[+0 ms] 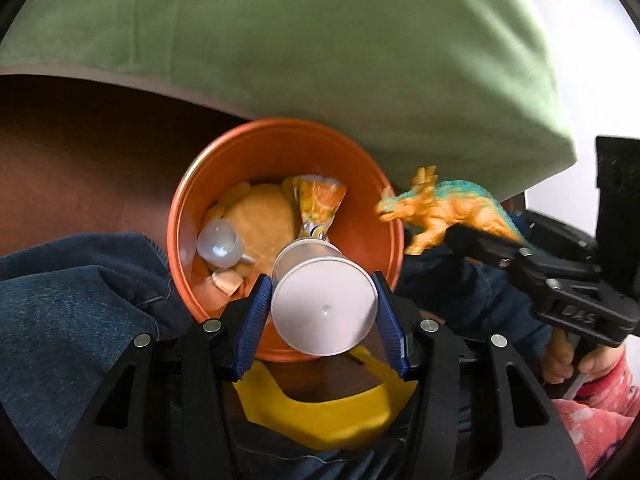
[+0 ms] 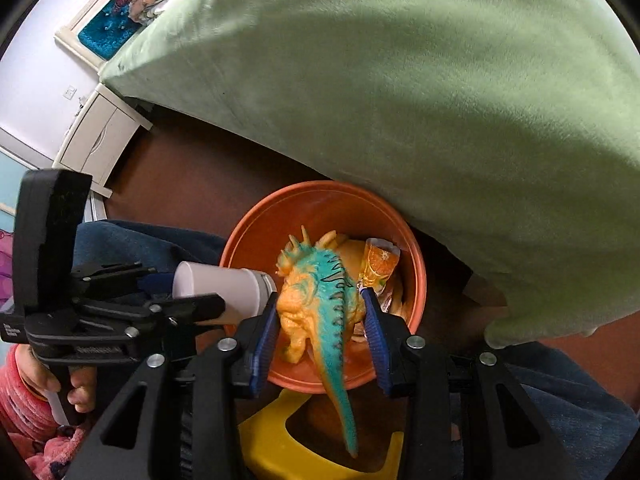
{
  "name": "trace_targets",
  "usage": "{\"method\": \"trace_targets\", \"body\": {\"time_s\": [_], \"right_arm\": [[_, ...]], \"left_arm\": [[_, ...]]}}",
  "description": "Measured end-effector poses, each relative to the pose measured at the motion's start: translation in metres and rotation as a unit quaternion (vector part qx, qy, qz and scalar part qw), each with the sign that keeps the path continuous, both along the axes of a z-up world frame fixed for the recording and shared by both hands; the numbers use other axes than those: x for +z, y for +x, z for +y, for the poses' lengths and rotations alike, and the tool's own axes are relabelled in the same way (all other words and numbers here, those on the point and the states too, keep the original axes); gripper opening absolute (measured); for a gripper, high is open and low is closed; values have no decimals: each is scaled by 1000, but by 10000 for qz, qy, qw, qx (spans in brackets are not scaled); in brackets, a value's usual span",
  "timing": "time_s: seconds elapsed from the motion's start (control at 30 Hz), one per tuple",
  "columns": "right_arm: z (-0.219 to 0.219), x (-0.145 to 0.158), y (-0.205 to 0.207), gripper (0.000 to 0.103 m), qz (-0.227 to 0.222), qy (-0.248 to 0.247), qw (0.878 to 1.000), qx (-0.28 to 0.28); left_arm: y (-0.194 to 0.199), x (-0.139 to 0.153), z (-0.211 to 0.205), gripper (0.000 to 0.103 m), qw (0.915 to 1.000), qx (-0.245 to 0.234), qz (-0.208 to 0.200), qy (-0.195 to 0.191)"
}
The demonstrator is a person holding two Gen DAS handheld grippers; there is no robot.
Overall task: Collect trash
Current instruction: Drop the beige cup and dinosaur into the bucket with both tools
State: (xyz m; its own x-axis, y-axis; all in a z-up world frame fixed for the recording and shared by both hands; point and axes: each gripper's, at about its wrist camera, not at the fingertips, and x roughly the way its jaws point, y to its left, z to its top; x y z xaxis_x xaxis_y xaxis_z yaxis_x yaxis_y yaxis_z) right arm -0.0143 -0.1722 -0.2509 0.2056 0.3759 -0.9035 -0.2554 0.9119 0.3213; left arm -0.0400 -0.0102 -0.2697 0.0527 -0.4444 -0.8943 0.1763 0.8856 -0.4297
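Orange bin [image 1: 352, 184]: a round plastic tub standing on the dark brown floor [image 1: 80, 152], hard against the edge of a green blanket [image 1: 320, 40]; both grippers hang over its mouth
Bin contents: an orange-print juice pouch [image 1: 320, 208], a small clear plastic cup [image 1: 219, 243] lying on its side, and yellowish scraps [image 1: 260, 216] at the bottom
Left gripper [image 1: 324, 308]: blue-padded fingers [image 1: 256, 312] clamped on either side of a white plastic cup [image 1: 324, 308], near its base
White plastic cup: held mouth-down over the bin's near rim, its flat base facing the left wrist camera; in the right wrist view it juts sideways over the bin's left rim [image 2: 224, 284]
Right gripper [image 2: 324, 316]: the toy dinosaur [image 2: 320, 300] sits between its blue pads [image 2: 266, 336]; the left pad touches the toy's flank, but whether the right pad presses on it I cannot tell
Toy dinosaur: orange body with a teal back ridge, head pointing down into the bin and tail [image 2: 340, 400] trailing back toward the camera; from the left wrist it shows beside the bin's right rim [image 1: 444, 212]
Surroundings: a yellow stool [image 1: 320, 416] below the grippers, blue denim [image 1: 80, 300] on both sides, and a hand [image 2: 76, 384] in a pink sleeve on the left gripper's handle
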Motion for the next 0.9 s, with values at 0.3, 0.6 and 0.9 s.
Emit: {"method": "trace_targets", "body": {"time_s": [0.3, 0.6, 0.9], "right_arm": [[-15, 11, 6, 77, -223, 52, 9988, -438], [-20, 11, 5, 78, -207, 139, 9983, -524], [-25, 24, 3, 78, -334, 170, 9979, -529]], "left_arm": [[2, 4, 7, 81, 9988, 244, -100, 418], [3, 6, 10, 81, 9984, 325, -139, 431], [4, 17, 9, 81, 9979, 295, -355, 462]]}}
